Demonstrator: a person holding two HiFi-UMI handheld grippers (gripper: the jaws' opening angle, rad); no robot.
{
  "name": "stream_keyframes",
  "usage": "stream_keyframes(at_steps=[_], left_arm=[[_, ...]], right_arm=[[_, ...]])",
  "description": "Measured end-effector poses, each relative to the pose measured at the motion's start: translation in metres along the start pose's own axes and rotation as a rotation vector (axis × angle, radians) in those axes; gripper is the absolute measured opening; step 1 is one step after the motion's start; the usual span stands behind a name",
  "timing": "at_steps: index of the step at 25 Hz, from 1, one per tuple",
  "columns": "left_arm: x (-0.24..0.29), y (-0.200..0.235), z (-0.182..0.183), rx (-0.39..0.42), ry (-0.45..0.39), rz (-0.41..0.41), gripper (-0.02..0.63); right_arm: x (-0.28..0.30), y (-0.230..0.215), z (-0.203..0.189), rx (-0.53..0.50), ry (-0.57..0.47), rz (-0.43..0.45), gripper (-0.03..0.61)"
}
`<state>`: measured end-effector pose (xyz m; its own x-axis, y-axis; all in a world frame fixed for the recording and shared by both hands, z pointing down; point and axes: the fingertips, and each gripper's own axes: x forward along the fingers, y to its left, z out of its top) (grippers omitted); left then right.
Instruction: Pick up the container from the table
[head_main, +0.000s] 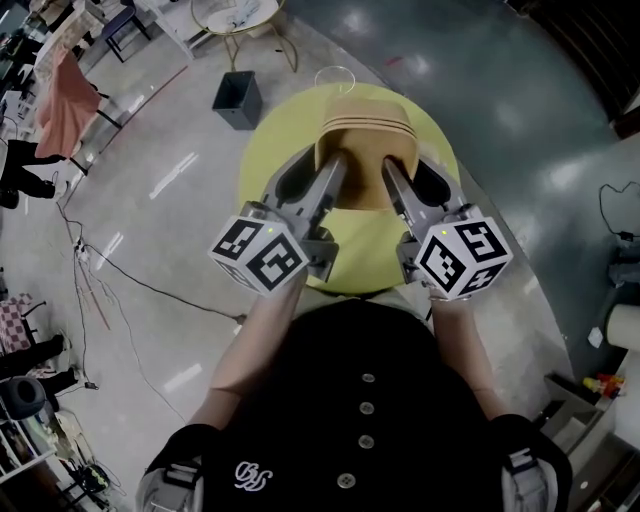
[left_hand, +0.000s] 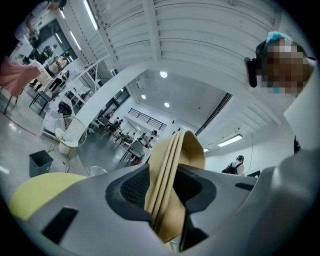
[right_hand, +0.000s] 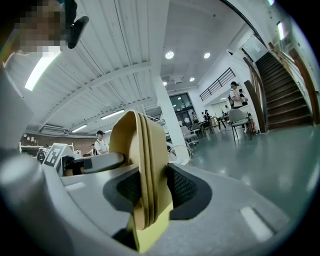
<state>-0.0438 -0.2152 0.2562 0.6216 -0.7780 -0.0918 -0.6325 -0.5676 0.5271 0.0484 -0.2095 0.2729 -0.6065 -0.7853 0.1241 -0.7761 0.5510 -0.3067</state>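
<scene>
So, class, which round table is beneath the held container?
The yellow table, under the tan container; the gold-legged table stands off beyond the dark bin.

Head view: above the person, facing steeply down on the yellow table (head_main: 272, 150), left gripper (head_main: 337, 168) and right gripper (head_main: 388, 172). Each gripper view sits close behind its own jaws, facing level across the room. All three share the container (head_main: 368, 125).

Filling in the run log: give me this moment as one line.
left gripper: shut on container | right gripper: shut on container | container: over yellow table | lift: unclear
</scene>
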Motion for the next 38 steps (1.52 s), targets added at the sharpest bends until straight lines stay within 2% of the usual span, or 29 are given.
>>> stream_keyframes(at_steps=[38], left_arm=[[0.004, 0.003, -0.011, -0.036, 0.006, 0.017, 0.130]], right_arm=[[0.001, -0.009, -0.001, -0.027, 0.022, -0.019, 0.107]])
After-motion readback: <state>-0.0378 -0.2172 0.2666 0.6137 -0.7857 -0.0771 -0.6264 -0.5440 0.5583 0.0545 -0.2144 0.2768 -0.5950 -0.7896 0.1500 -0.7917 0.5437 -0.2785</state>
